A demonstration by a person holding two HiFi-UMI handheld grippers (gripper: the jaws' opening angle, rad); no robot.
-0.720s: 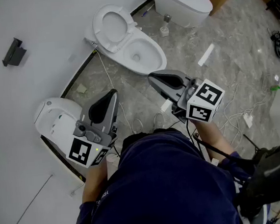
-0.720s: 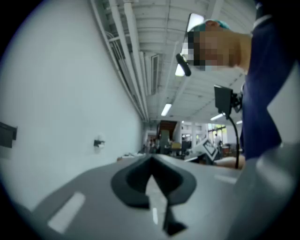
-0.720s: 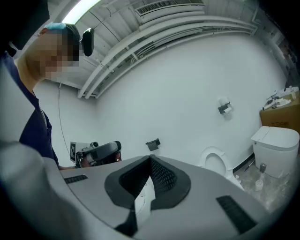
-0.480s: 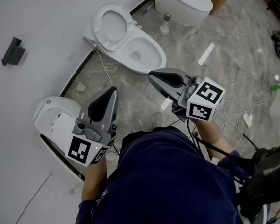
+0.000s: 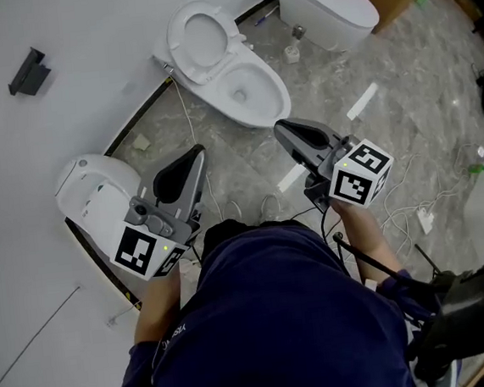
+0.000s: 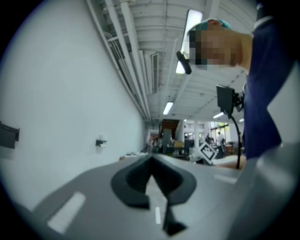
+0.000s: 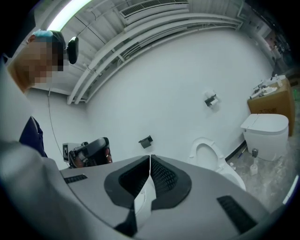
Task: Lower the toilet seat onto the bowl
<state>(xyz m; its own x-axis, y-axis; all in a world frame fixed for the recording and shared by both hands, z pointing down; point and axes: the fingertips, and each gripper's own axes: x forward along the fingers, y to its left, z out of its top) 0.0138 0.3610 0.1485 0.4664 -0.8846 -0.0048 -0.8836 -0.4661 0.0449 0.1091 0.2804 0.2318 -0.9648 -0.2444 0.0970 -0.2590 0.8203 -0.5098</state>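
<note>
Well short of the raised toilet seat (image 5: 175,42), my right claw (image 5: 282,128) is pinched shut, empty. Nudged carelessly, it could slam onto the bowl (image 5: 276,87).

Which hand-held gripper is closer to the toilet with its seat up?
Right. The right hand-held gripper points at the open toilet, just short of its front. The left hand-held gripper is farther back, beside the other toilet.

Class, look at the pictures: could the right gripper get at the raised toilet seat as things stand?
Probably yes. The right gripper points toward the toilet seat, which stands upright against the wall, and only the low bowl lies between them. The gripper is apart from the seat, fingers shut.
</note>
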